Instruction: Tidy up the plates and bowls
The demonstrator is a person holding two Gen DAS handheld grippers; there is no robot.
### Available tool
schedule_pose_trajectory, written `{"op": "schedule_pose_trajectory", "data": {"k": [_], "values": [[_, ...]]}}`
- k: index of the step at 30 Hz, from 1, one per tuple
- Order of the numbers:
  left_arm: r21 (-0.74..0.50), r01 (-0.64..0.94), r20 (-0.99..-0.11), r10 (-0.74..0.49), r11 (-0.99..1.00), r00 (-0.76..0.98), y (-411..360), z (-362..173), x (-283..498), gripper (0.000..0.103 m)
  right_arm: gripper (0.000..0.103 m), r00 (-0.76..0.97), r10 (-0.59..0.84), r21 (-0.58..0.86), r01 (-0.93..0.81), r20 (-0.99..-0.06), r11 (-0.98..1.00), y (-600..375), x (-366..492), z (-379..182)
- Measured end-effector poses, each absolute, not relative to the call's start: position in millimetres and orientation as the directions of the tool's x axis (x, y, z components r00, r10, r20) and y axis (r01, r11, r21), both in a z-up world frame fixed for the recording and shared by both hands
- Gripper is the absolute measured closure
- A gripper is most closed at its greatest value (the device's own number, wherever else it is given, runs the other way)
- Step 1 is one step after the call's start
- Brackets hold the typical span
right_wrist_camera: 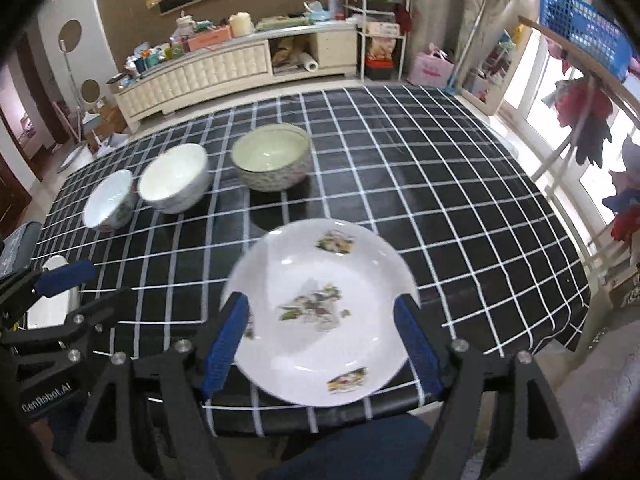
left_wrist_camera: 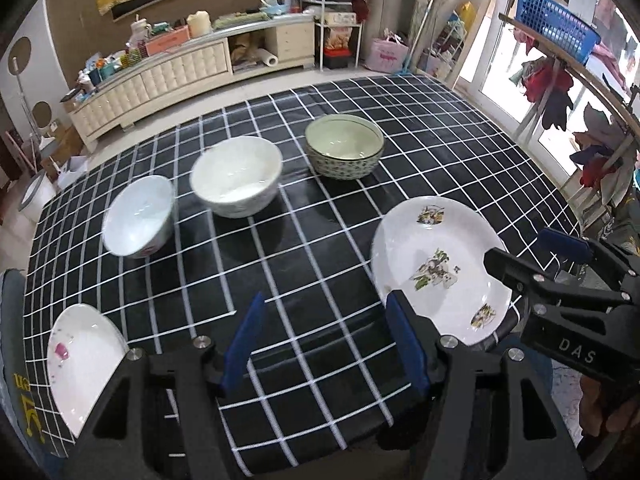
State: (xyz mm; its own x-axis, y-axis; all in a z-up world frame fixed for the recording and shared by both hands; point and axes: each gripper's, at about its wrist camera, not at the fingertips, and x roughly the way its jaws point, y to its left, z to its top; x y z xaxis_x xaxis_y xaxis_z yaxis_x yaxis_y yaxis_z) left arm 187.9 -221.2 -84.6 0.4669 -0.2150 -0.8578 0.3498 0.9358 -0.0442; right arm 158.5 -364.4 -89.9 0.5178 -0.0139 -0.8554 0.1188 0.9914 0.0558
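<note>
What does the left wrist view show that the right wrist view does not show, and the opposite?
Only the left wrist view shows the surface of the plate with a pink mark at the near left table edge, and the left gripper open over bare tablecloth.

Only the right wrist view shows the whole floral plate unhidden, seen between the open fingers of the right gripper.

Both views show the three bowls in a row: the small white bowl, the larger white bowl and the green patterned bowl.

From my seat both views are daylit from the windows on the right, which blow out white. Bowls cast soft shadows toward me. Fisheye bends the tablecloth grid and darkens corners. Motion blur smears the flowered plate.
</note>
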Motion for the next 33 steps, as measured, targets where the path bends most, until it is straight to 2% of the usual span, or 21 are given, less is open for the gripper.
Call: {"op": "schedule_pose_trajectory", "data": {"k": [5, 13, 26, 27, 30, 31, 33], "values": [[-0.054, 0.383, -0.873, -0.23, 0.922, 0.43, -246, -100, 206, 0.042, 0.024, 0.495, -0.024, 0.052, 0.139, -0.868, 0.989, -387, 168, -102], [-0.055, 0.405, -0.914, -0.209, 0.913, 0.348, -272, -137, 223, 0.042, 0.015, 0.444, -0.03, 0.036, 0.14, -0.895, 0.989, -411, 177, -132], [-0.067, 0.421, -0.944, -0.194, 0.905, 0.266, -291, -180, 233, 0.042, 0.015, 0.359, 0.007, 0.078, 0.183, -0.933, 0.98, -433, 181, -174], [-0.069, 0.42, -0.944, -0.195, 0.905, 0.265, -291, -181, 234, 0.042, 0.015, 0.363, 0.006, 0.076, 0.18, -0.932, 0.981, -433, 181, -173], [-0.088, 0.419, -0.948, -0.205, 0.904, 0.244, -293, -185, 236, 0.042, 0.028, 0.364, 0.03, 0.094, 0.16, -0.931, 0.983, -431, 182, -173], [-0.091, 0.421, -0.948, -0.208, 0.902, 0.241, -293, -187, 237, 0.044, 0.033, 0.357, 0.037, 0.099, 0.158, -0.933, 0.982, -431, 183, -175], [-0.086, 0.426, -0.951, -0.202, 0.9, 0.235, -295, -189, 238, 0.054, 0.04, 0.341, 0.045, 0.106, 0.162, -0.939, 0.981, -432, 185, -180]]}}
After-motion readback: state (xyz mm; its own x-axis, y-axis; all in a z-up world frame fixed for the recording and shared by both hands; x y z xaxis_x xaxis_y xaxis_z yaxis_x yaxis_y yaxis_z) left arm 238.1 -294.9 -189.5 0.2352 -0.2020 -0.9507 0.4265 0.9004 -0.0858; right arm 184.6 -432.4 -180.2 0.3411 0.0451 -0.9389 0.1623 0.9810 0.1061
